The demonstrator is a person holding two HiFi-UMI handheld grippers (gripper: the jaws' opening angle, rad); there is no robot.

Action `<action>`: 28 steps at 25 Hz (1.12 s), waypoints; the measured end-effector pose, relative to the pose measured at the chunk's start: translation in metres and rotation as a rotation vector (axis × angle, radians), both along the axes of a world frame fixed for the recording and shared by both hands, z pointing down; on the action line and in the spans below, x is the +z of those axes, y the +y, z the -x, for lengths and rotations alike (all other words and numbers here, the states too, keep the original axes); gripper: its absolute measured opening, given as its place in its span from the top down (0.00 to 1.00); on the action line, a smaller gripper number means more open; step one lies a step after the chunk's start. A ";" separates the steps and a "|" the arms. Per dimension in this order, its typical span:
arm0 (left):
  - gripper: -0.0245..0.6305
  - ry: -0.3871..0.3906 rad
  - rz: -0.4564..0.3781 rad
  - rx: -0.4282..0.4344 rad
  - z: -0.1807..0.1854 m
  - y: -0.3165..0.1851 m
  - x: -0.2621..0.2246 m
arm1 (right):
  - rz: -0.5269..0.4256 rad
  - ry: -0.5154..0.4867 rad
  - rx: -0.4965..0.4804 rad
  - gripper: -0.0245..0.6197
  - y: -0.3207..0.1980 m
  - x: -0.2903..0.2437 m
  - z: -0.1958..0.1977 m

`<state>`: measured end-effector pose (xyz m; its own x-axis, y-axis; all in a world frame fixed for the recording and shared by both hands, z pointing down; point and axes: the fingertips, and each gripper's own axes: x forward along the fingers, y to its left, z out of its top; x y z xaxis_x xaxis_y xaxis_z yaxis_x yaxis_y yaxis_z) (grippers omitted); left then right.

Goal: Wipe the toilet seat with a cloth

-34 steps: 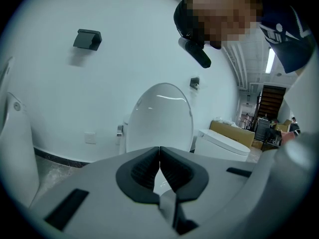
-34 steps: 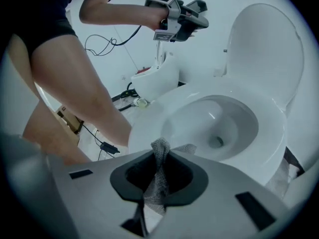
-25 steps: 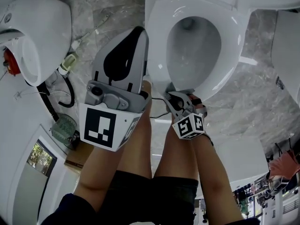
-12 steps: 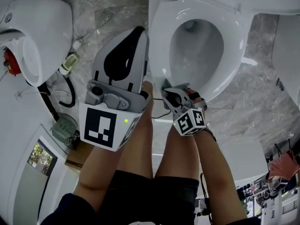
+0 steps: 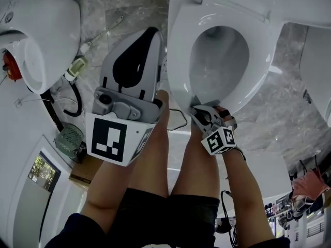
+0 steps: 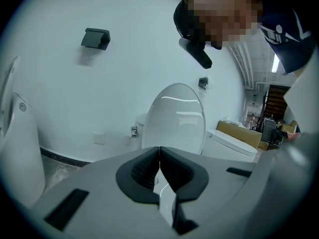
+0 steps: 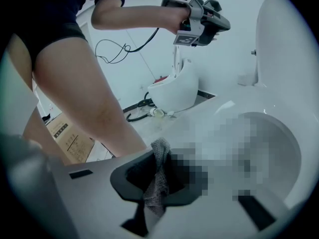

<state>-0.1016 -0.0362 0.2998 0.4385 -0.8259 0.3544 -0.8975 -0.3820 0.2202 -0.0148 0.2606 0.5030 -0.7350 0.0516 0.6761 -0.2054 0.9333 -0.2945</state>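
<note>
Toilet seat [image 5: 180, 61]: white, down on the bowl, straight ahead of the person's legs.
Left tool [image 6: 159, 158]: jaws pressed together on nothing, held up beside the seat's left side (idle, by the look of it).
Right tool [image 5: 199, 110]: clamped on the cloth at the seat's front rim. Over the last second it has slid slightly rightward along that rim, so the wipe is probably advancing round the front.
Cloth [image 7: 157, 183]: grey, bunched between the right tool's jaws, its end poking out toward the seat.
</note>
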 end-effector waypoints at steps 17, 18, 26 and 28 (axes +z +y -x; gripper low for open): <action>0.93 -0.014 0.015 -0.036 0.023 -0.002 0.007 | 0.057 -0.238 0.129 0.87 -0.083 -0.008 0.060; 0.93 -0.012 0.014 -0.038 0.023 -0.003 0.007 | 0.068 -0.207 0.125 0.87 -0.074 -0.005 0.049; 0.93 0.017 0.019 -0.054 0.026 -0.003 0.008 | 0.130 -0.036 0.112 0.87 -0.073 0.025 0.009; 0.93 0.016 0.017 -0.054 0.026 -0.003 0.007 | 0.133 -0.059 0.093 0.86 -0.080 0.024 0.014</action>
